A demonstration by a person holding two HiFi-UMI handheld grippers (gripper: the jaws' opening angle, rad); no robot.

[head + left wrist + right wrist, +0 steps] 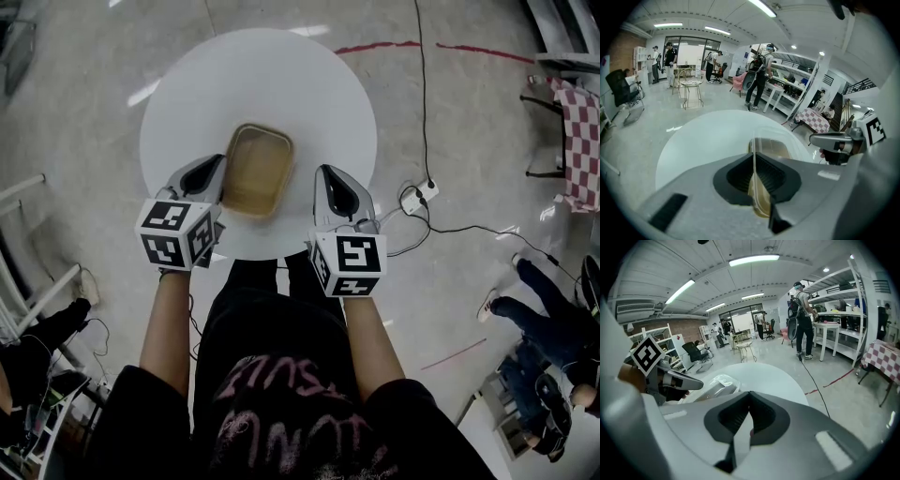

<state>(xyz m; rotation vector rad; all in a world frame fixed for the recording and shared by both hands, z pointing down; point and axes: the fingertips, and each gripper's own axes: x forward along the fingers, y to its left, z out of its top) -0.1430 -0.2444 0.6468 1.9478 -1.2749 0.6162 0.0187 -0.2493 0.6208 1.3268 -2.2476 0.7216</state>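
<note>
Container [258, 171] rests on the round white surface [309, 84], with the left tool [754, 176] clamped on its left rim. The right tool [746, 420] hangs just beside its right side, jaws together on nothing.

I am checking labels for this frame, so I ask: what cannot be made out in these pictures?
Container, head view: too small and dim to show any contents.
Its near wall, left gripper view: covered by the left gripper, which is shut on it.
Table, head view: near edge hidden by the left gripper, the right gripper and the person.
Container, right gripper view: partly behind the left gripper, washed out by glare.
</note>
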